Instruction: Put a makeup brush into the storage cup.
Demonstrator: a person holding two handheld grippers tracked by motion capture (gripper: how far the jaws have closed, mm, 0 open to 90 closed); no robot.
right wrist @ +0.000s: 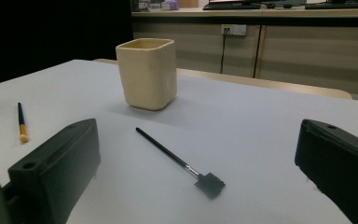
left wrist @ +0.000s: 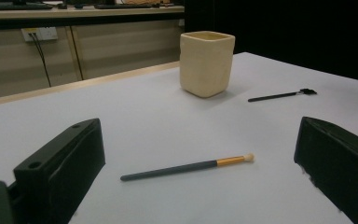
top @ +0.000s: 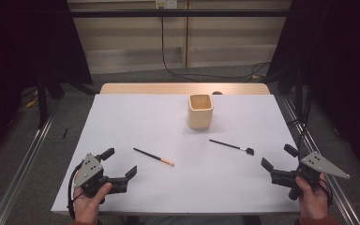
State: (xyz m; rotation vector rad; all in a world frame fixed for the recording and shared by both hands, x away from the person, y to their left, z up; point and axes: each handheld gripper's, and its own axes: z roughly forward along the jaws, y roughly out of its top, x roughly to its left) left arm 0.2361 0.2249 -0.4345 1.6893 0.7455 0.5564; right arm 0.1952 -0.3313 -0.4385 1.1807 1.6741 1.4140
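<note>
Where the high view looks down, a white bench [top: 178,187] on grey floor carries a cream cup [top: 200,111], gold-banded brush [top: 153,156] near left gripper [top: 120,163], black brush [top: 231,146] near right gripper [top: 277,157]. Left gripper view: fingers released, gold-banded brush [left wrist: 186,167] between. Right gripper view: fingers released, black brush [right wrist: 179,161] ahead; wall socket [right wrist: 233,29] behind.
</note>
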